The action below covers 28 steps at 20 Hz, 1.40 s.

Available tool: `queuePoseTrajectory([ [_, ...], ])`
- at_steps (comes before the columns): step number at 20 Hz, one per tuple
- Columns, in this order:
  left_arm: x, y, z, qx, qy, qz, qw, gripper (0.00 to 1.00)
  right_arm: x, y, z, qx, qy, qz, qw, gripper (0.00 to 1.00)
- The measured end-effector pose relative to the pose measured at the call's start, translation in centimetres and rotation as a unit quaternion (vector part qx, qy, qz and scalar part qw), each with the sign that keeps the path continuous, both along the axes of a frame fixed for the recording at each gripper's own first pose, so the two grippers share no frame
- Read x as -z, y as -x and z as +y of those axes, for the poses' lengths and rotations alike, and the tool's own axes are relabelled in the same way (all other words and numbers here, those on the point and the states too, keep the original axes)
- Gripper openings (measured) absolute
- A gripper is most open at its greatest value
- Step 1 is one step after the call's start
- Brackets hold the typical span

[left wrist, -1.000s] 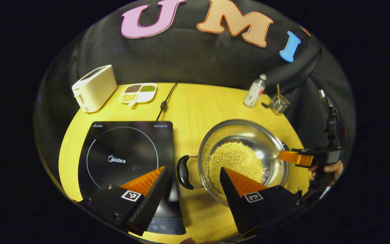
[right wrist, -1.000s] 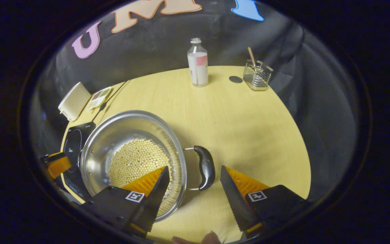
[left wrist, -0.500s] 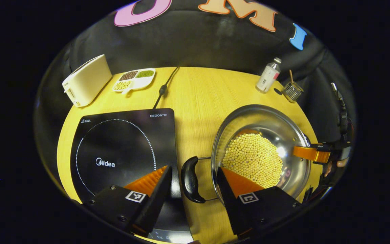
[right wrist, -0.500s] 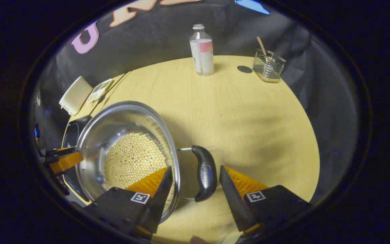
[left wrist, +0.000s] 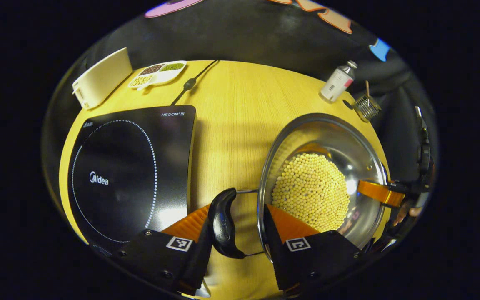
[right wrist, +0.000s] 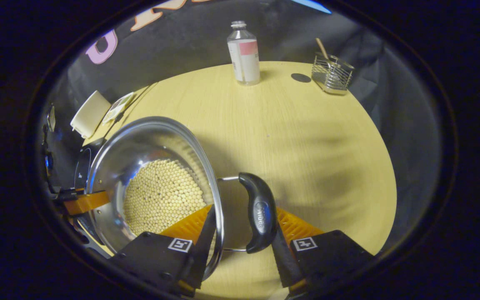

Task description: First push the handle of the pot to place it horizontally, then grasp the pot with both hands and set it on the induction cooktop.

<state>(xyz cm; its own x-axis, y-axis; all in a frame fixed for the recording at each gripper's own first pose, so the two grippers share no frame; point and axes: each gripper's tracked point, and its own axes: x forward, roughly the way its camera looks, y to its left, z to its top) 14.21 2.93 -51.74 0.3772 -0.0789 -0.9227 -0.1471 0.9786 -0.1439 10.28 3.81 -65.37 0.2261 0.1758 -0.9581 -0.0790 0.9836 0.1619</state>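
A steel pot (left wrist: 348, 137) holding yellow beans (left wrist: 313, 187) stands on the yellow table, right of the black induction cooktop (left wrist: 123, 166). Its two black handles point left and right. My left gripper (left wrist: 235, 212) is open, low over the table, with the left handle (left wrist: 222, 223) between its fingers and one finger over the pot's rim. My right gripper (right wrist: 244, 212) is open too, straddling the right handle (right wrist: 261, 214) and the rim of the pot (right wrist: 140, 137). Each gripper's finger shows across the pot in the other's view: right gripper (left wrist: 375, 191), left gripper (right wrist: 86, 202).
At the table's back stand a cream toaster (left wrist: 100, 81), a divided dish of beans (left wrist: 158, 73) and the cooktop's cable (left wrist: 190, 83). A bottle (right wrist: 244, 54) and a wire basket (right wrist: 332, 75) stand at the far right. A strip of bare table (left wrist: 231, 125) separates pot and cooktop.
Both grippers have come forward and down onto the pot; each handle, earlier ahead of the fingers, now lies between them. The pot itself has stayed put.
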Motion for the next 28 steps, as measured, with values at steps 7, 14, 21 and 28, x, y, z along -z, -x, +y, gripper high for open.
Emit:
queuePoseTrajectory([
  [7, 0.0, -0.2, -0.1, 0.005, 0.005, 0.008, 1.000, 0.60, -1.0, 1.1, -0.3, 0.026, -0.018, 0.008, 0.999, 0.56],
  [14, -3.8, -0.2, 1.9, -0.004, -0.013, -0.013, 1.000, 0.61, -3.8, 1.9, 2.2, 0.029, -0.050, 0.002, 0.998, 0.56],
  [21, -9.9, 0.6, 1.8, -0.024, -0.047, -0.038, 0.998, 0.60, -6.2, 2.6, 9.8, 0.026, -0.093, -0.003, 0.995, 0.51],
  [28, -7.7, 0.6, 2.2, -0.015, -0.024, -0.043, 0.999, 0.60, -7.4, 4.4, 16.4, 0.035, -0.073, -0.003, 0.997, 0.56],
])
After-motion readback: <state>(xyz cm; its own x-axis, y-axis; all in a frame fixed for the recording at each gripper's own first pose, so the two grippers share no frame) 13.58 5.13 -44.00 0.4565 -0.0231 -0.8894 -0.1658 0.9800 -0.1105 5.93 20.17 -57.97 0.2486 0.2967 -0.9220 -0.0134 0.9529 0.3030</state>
